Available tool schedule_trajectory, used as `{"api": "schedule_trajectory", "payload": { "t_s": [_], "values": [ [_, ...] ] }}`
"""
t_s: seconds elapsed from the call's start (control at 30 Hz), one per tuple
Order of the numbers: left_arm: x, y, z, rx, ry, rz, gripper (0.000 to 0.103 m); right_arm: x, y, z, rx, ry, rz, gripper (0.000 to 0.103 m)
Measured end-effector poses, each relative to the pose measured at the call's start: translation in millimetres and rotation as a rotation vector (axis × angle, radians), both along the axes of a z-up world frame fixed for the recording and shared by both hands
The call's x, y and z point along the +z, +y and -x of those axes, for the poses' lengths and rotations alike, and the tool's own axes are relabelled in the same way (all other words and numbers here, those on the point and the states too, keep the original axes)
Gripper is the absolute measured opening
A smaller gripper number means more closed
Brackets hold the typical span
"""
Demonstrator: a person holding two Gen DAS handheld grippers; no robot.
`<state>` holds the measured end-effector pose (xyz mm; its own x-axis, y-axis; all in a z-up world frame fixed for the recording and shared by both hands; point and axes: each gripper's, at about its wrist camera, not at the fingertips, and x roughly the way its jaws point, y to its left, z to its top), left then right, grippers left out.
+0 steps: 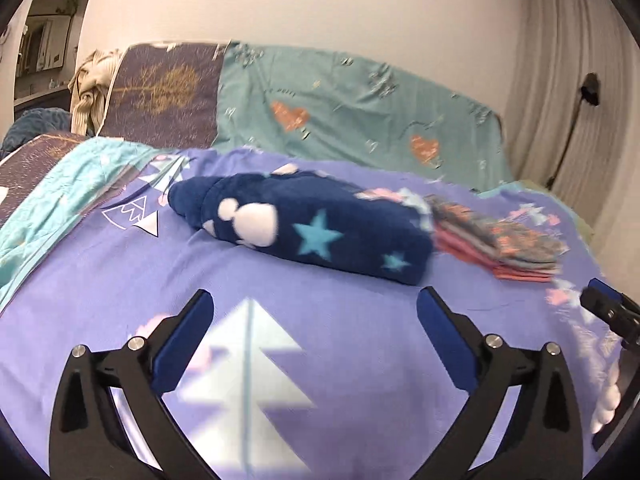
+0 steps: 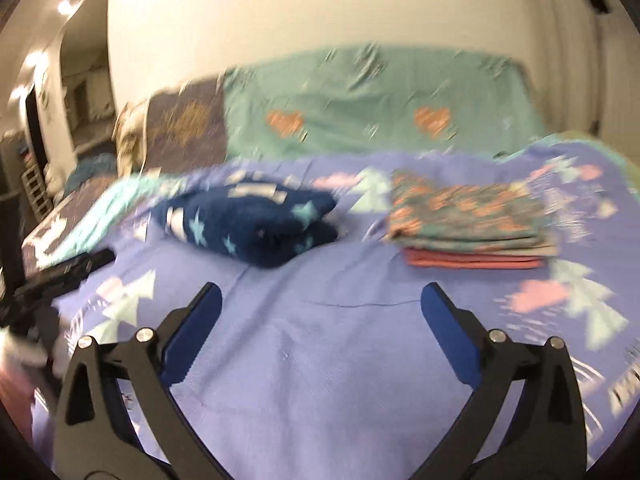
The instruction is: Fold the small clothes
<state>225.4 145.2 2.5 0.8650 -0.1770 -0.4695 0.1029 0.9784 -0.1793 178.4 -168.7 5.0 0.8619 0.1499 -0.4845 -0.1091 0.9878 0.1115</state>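
Note:
A folded navy fleece garment with stars (image 1: 312,228) lies on the purple bedspread (image 1: 120,280). To its right sits a stack of folded patterned and pink clothes (image 1: 508,240). My left gripper (image 1: 316,304) is open and empty, just in front of the navy garment. In the right wrist view the navy garment (image 2: 256,224) is at left and the stack (image 2: 472,220) at right. My right gripper (image 2: 320,296) is open and empty, short of both. The right gripper's tip (image 1: 608,312) shows at the left wrist view's right edge, and the left gripper (image 2: 64,276) shows at far left in the right wrist view.
A teal heart-print cover (image 1: 360,108) and a dark tree-print cover (image 1: 164,96) drape the backrest behind. Crumpled beige cloth (image 1: 92,92) sits at the back left. A curtain (image 1: 560,80) hangs at right. A doorway (image 2: 84,80) opens at left.

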Motion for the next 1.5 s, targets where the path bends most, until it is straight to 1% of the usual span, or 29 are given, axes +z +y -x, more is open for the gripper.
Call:
{"api": "schedule_trajectory", "payload": {
  "t_s": [0.03, 0.1, 0.2, 0.3, 0.43, 0.53, 0.63, 0.73, 0.83, 0.93, 1.17, 1.27, 1.5],
  "values": [
    [7.2, -5.3, 11.8, 0.000, -0.017, 0.003, 0.101, 8.2, -2.6, 12.8, -0.009, -0.020, -0.005, 0.101],
    [23.6, -21.8, 41.4, 0.011, -0.056, -0.015, 0.102, 22.6, -4.5, 35.5, 0.010, -0.037, -0.007, 0.101],
    [44.9, -45.3, 80.1, 0.027, -0.103, -0.064, 0.102, 38.1, -1.5, 66.6, 0.040, -0.043, 0.030, 0.101],
    [60.2, -65.6, 117.4, 0.031, -0.136, -0.101, 0.102, 50.9, -2.6, 100.0, 0.050, -0.082, 0.049, 0.101],
    [70.3, -77.4, 147.9, 0.036, -0.133, -0.096, 0.102, 59.0, -8.3, 139.6, 0.058, -0.090, 0.033, 0.101],
    [73.6, -84.0, 168.8, 0.054, -0.136, -0.106, 0.102, 59.7, -12.4, 153.7, 0.047, -0.075, 0.034, 0.101],
    [73.9, -91.6, 185.3, 0.068, -0.139, -0.135, 0.102, 58.4, -18.8, 166.7, 0.028, -0.062, 0.026, 0.101],
    [72.8, -100.7, 196.8, 0.072, -0.133, -0.170, 0.102, 57.9, -24.6, 178.0, 0.018, -0.047, 0.004, 0.101],
    [70.1, -106.5, 201.7, 0.056, -0.119, -0.183, 0.102, 56.0, -28.0, 185.4, -0.003, -0.044, -0.001, 0.101],
    [68.8, -110.0, 206.4, 0.062, -0.118, -0.198, 0.102, 53.1, -30.9, 189.3, -0.011, -0.029, -0.008, 0.101],
    [63.5, -113.3, 211.4, 0.056, -0.104, -0.196, 0.102, 45.5, -37.6, 192.7, -0.031, 0.014, -0.030, 0.101],
    [58.5, -115.2, 209.5, 0.061, -0.090, -0.208, 0.102, 43.0, -36.9, 192.4, -0.033, 0.022, -0.024, 0.101],
    [53.2, -113.8, 208.5, 0.070, -0.077, -0.207, 0.102, 40.0, -29.6, 191.8, -0.025, 0.026, 0.001, 0.101]
  ]
}}
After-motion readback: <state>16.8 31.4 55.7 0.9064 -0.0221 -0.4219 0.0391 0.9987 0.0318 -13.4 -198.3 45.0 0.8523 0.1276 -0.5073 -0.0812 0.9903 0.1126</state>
